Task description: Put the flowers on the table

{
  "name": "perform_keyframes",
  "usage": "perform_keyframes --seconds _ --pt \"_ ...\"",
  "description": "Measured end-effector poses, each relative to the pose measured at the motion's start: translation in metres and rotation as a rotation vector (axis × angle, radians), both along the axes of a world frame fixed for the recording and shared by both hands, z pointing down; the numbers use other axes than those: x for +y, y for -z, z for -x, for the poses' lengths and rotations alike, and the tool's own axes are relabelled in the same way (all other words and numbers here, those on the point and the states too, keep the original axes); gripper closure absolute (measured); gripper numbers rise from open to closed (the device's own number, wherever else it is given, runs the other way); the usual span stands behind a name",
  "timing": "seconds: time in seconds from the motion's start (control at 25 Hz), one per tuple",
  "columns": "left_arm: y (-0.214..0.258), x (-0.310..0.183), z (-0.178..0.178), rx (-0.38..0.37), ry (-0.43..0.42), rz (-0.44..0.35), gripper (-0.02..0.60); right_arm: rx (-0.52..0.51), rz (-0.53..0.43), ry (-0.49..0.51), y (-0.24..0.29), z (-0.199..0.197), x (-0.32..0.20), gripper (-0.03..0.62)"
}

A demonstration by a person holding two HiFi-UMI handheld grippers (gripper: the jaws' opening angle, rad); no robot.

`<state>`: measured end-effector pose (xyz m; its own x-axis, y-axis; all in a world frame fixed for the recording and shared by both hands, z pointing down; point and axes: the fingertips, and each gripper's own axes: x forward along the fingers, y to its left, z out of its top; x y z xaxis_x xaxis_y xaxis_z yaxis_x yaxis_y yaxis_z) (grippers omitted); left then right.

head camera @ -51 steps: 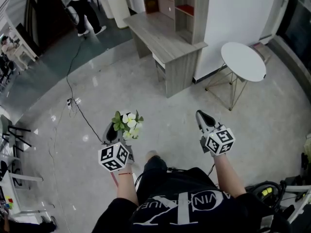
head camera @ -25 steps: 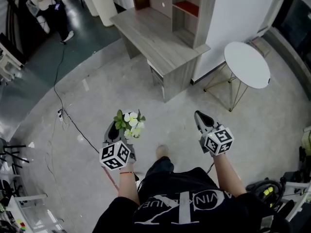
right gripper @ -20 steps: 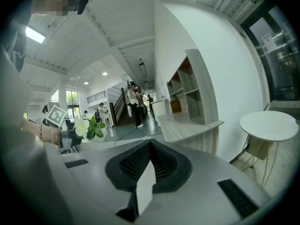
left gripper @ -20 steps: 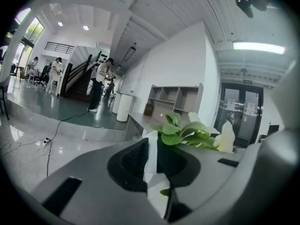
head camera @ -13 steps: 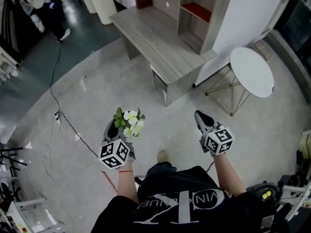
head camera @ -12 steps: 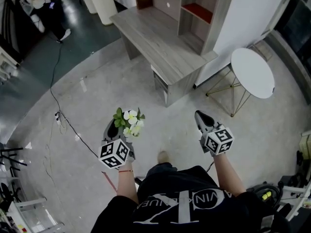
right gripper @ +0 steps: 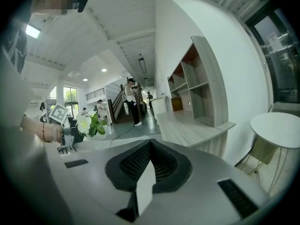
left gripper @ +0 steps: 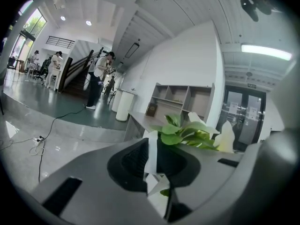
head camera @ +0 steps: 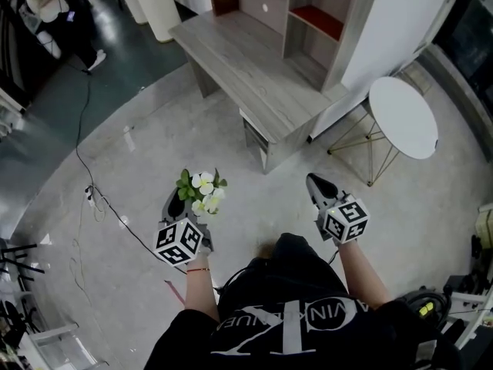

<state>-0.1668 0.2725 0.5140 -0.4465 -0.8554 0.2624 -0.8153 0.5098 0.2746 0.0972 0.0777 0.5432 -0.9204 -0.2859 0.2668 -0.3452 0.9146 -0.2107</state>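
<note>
**Flowers carried in the left gripper, not yet on a table**

A small bunch of flowers point(head camera: 202, 191), white blossoms with green leaves, is held in the air above a pale, polished floor point(head camera: 154, 145). It rests on nothing. The left gripper point(left gripper: 157, 158) has its jaws clamped on the lower part of the bunch, where a white strip shows between the pads. The leaves and blossoms stand up past the jaw tips.

The right gripper point(right gripper: 147, 161) is held level with the left one and well apart from it. Its jaws are together with nothing between them. Both grippers are held out in front of a person in a dark printed shirt, seen from above.

Ahead of the flowers, across open floor, stands a long wooden desk point(head camera: 254, 75) with an open shelf unit point(head camera: 308, 14) at its far side. The desk's near corner points toward the person. To the right of the desk, past a white wall, is a round white table point(head camera: 402, 118) on thin metal legs. Both tops look bare. A black cable point(head camera: 100, 199) runs along the floor at the left, and another person point(head camera: 54, 14) stands far off at the upper left.

The pick-up appears done. What seems left is to reach a table and set the bunch down. The pictures do not settle which of the two is meant.
</note>
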Motion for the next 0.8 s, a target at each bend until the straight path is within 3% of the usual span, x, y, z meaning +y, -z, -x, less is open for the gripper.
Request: perform_keyframes --seconds 0.36,0.8 --pt "-0.006 -0.04 0.022 -0.006 -0.005 0.013 0.526 -0.001 0.011 -0.012 -0.012 0.019 -0.044 0.585" --pt "0.002 -0.137 0.077 -0.014 -0.014 0.035 0.526 -0.013 0.021 0.042 -0.008 0.097 -0.132 0.585"
